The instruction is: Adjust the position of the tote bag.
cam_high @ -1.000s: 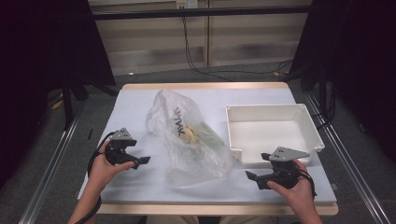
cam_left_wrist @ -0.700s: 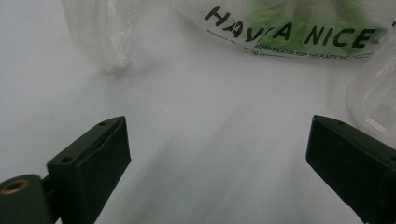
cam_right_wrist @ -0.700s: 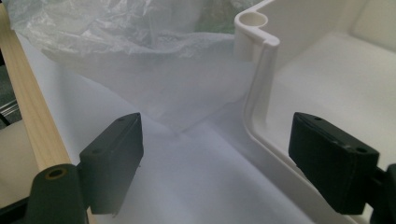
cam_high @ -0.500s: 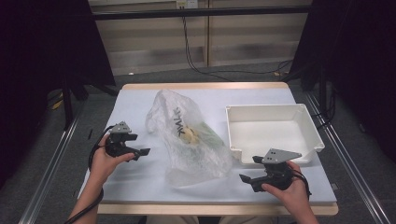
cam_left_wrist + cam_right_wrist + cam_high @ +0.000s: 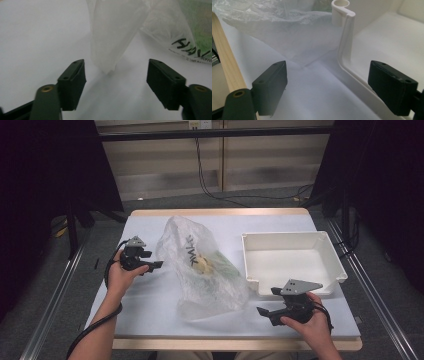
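Early going here: the left gripper, jaws just narrowing but gripping nothing, noses at the clear plastic bag lying left of the empty white bin, right gripper waiting wide, contents all inside.

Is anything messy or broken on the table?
Nothing looks broken or spilled. The clear plastic bag lies crumpled on its side on the table, with yellowish and green things inside. The white bin beside it stands upright and empty. The left gripper points at a loose corner of the bag.
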